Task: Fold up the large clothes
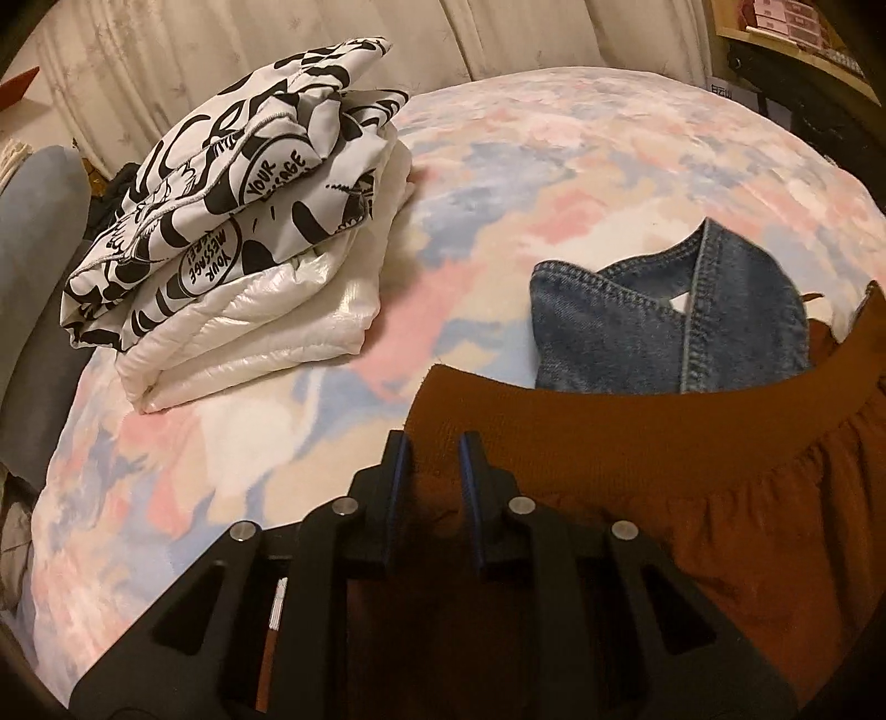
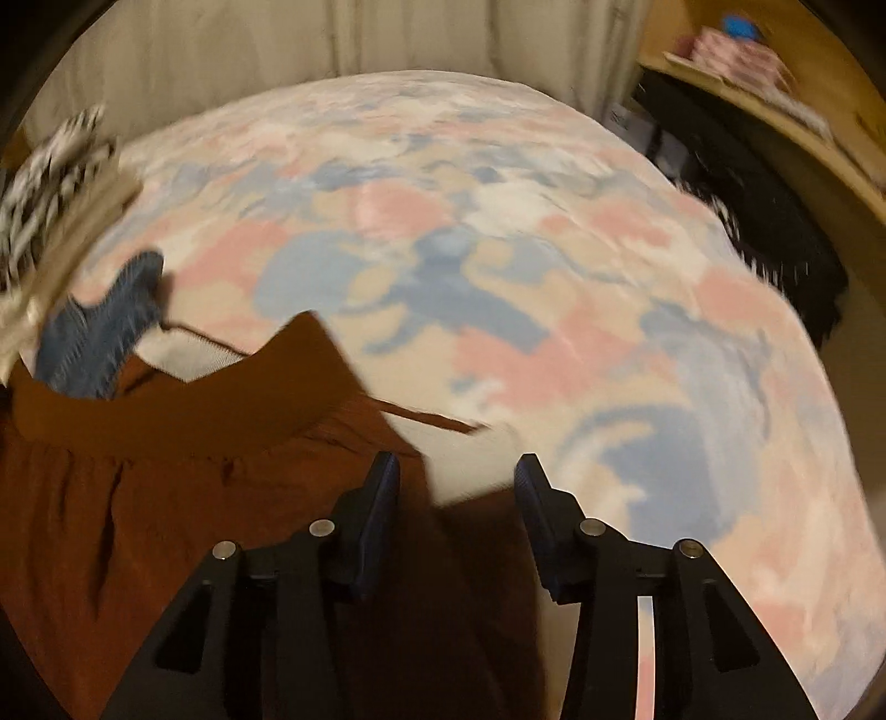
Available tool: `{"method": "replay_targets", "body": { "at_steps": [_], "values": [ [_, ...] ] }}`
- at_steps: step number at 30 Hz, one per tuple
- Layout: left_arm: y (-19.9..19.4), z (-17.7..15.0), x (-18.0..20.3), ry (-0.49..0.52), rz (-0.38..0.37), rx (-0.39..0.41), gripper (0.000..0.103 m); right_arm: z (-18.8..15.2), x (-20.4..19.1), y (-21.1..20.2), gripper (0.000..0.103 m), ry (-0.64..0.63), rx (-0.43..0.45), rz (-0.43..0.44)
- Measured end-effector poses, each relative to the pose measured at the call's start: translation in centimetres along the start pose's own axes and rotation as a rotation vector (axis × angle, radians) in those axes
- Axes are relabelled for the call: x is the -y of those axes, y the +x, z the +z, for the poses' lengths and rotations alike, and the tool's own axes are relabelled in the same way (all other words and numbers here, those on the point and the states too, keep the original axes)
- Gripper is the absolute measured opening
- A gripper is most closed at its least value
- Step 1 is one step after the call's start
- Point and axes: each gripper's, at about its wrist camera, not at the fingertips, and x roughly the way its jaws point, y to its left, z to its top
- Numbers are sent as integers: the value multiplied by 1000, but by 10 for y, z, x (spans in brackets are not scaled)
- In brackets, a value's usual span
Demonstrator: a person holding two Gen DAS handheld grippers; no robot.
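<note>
A rust-brown garment (image 1: pixel 692 476) with a ribbed band lies on the pastel bedspread (image 1: pixel 554 183). My left gripper (image 1: pixel 434 443) sits at the band's left corner, its jaws narrowly apart with the brown cloth between them. A blue denim jacket (image 1: pixel 653 332) lies just beyond the band. In the right wrist view the brown garment (image 2: pixel 166 498) fills the lower left. My right gripper (image 2: pixel 457 468) is open over its right edge, with the denim (image 2: pixel 105 332) at the far left. That view is blurred.
A stack of folded clothes, a black-and-white printed jacket (image 1: pixel 238 183) on a white puffer (image 1: pixel 266 332), sits at the bed's left. A curtain (image 1: pixel 277 50) hangs behind. A wooden shelf (image 2: pixel 775 111) and dark items stand at the right.
</note>
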Motion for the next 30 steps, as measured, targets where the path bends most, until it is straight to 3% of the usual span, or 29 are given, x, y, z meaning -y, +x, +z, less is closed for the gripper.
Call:
{"method": "replay_targets", "body": {
  "at_steps": [3, 7, 10, 12, 15, 20, 23, 29, 30],
  "values": [
    [-18, 3, -4, -27, -20, -6, 17, -4, 19, -20, 45, 32, 23, 26],
    [-57, -7, -15, -90, -92, -12, 17, -16, 12, -57, 46, 37, 45, 101],
    [-89, -30, -19, -81, -122, -12, 17, -33, -7, -82, 47, 25, 42, 182],
    [-106, -52, -23, -85, -149, -16, 17, -49, -26, -97, 56, -3, 41, 214],
    [-116, -84, -29, -100, -148, -38, 17, -74, -54, -111, 60, -50, 37, 252],
    [-101, -124, -47, -169, -132, -128, 17, -114, -81, -102, 60, -128, -9, 151],
    [-99, -136, -60, -224, -190, -122, 17, -133, -62, -102, 60, -51, -20, 144],
    [-109, -135, -58, -205, -189, -138, 18, -150, -34, -131, 60, 1, -8, 126],
    [-112, -137, -56, -211, -200, -146, 23, -153, -32, -138, 60, -7, 0, 117]
  ]
}}
